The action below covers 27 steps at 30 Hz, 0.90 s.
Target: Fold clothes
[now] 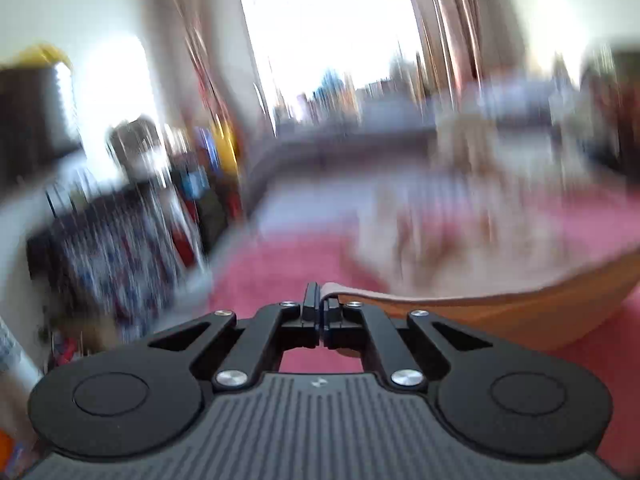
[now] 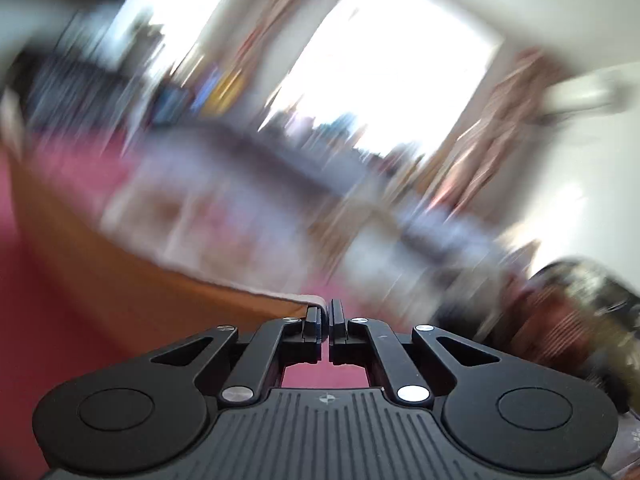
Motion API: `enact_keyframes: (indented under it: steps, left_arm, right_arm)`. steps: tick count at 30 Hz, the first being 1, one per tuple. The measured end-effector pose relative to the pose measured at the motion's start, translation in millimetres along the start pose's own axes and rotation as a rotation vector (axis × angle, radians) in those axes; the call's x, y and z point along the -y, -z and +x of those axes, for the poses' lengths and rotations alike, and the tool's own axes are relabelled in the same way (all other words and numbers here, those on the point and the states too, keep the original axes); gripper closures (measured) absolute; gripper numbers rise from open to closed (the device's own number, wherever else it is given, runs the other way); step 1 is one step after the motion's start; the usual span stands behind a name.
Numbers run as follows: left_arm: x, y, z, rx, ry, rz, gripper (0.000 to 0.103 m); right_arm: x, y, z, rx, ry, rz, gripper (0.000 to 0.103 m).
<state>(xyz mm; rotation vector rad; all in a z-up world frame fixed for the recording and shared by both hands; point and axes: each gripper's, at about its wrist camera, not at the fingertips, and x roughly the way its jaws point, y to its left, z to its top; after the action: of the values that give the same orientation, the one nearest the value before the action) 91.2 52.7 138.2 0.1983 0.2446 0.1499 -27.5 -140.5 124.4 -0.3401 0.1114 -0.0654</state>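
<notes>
Left wrist view: my left gripper [image 1: 321, 307] pinches one corner of the orange cloth [image 1: 520, 316]; my right gripper [image 2: 325, 316] pinches another, cloth stretched between above the pink bed [image 1: 280, 264]. Thin bites could slip while swinging.

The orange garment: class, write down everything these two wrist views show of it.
The orange garment looks like soft cloth, orange with a paler edge. It is lifted and stretched between the two grippers. The left gripper has its jaws shut on one corner; the right gripper pinches the other end. The top edge sags in a shallow curve above the pink surface. Motion blur hides its type, seams and any pattern.
</notes>
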Motion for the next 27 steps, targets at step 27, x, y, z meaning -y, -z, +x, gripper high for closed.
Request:
enact_keyframes:
  steps: [27]
  left_arm:
    - [34.2,151.6,-34.4,-0.411,0.138,0.123,0.101]
  right_arm:
    - [-19.4,168.7,-36.2,-0.554,-0.154,-0.136,0.099]
